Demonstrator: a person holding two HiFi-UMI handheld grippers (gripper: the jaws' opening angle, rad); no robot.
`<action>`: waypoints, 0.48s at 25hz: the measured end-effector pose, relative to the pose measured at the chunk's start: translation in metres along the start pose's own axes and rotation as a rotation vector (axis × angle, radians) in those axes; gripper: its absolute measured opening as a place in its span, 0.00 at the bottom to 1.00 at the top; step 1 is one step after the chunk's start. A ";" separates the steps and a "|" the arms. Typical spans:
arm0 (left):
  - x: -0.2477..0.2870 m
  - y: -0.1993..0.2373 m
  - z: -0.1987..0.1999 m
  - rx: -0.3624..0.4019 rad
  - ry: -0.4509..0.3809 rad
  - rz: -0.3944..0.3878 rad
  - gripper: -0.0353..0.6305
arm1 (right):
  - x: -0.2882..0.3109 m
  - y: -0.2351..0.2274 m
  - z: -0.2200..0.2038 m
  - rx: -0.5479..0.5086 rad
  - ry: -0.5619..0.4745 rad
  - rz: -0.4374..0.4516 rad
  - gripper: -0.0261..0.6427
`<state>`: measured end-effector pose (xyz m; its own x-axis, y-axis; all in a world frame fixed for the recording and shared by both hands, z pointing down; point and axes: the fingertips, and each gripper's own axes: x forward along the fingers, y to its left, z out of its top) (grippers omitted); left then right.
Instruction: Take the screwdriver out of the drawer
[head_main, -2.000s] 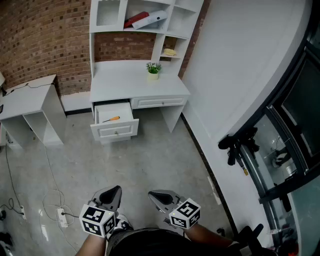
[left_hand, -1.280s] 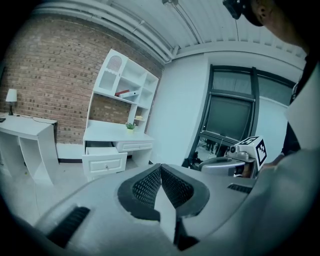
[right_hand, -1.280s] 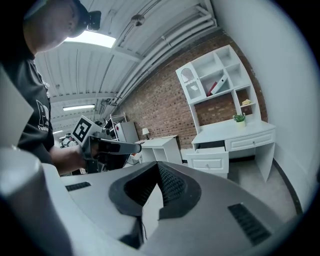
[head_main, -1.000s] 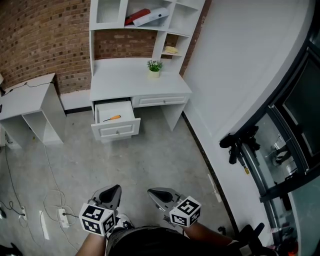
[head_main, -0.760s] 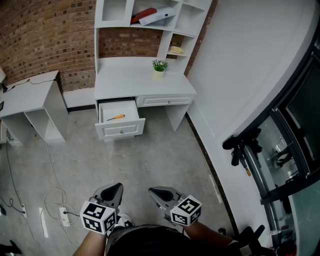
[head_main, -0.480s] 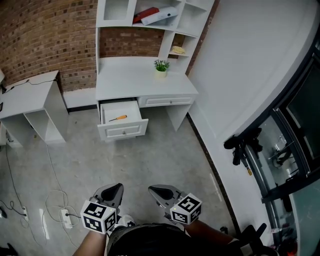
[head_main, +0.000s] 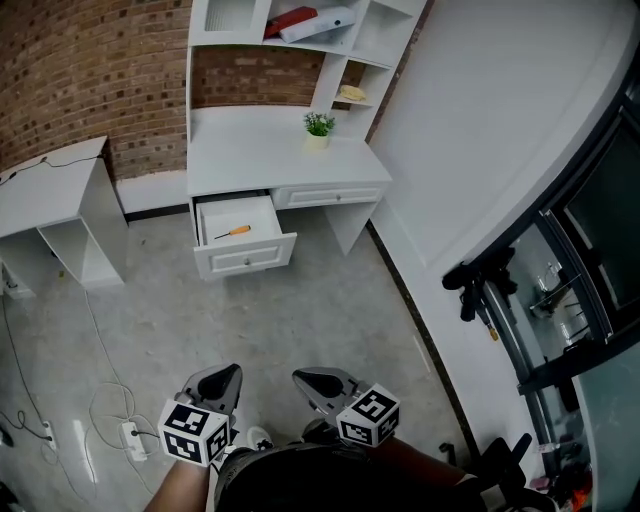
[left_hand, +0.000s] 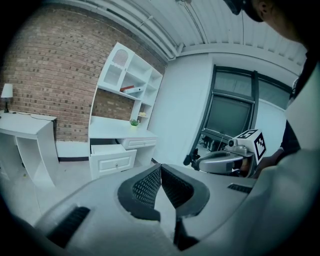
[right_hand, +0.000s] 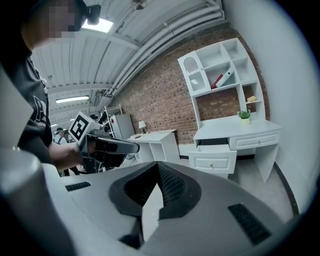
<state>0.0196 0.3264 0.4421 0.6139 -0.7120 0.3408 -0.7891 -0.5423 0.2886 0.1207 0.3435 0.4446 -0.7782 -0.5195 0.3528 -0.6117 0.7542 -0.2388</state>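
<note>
left tongs (head_main: 224, 378): pressed together, empty | right tongs (head_main: 316, 381): pressed together, empty | screwdriver (head_main: 233, 231): lying in open drawer (head_main: 246, 263), far left under white surface (head_main: 260, 160), well apart from both tongs

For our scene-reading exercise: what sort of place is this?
Likely a study corner in a workshop or lab: white desk with shelves, brick wall, power strip on a grey floor.

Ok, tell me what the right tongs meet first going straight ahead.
Before the right tongs the way looks free over the floor; farther on, probably the white side table; depth unclear.
</note>
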 end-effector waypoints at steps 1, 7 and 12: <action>-0.001 0.000 0.001 0.001 -0.003 -0.002 0.08 | 0.000 0.000 0.000 0.001 0.003 -0.004 0.05; -0.005 0.013 0.001 -0.006 -0.019 0.007 0.08 | 0.015 0.002 0.006 -0.015 0.006 -0.005 0.05; -0.002 0.012 -0.002 -0.014 -0.017 0.006 0.08 | 0.016 -0.002 0.006 -0.010 0.008 -0.007 0.05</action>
<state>0.0087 0.3217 0.4468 0.6090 -0.7225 0.3273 -0.7920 -0.5321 0.2993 0.1087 0.3315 0.4448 -0.7724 -0.5217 0.3621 -0.6160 0.7544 -0.2269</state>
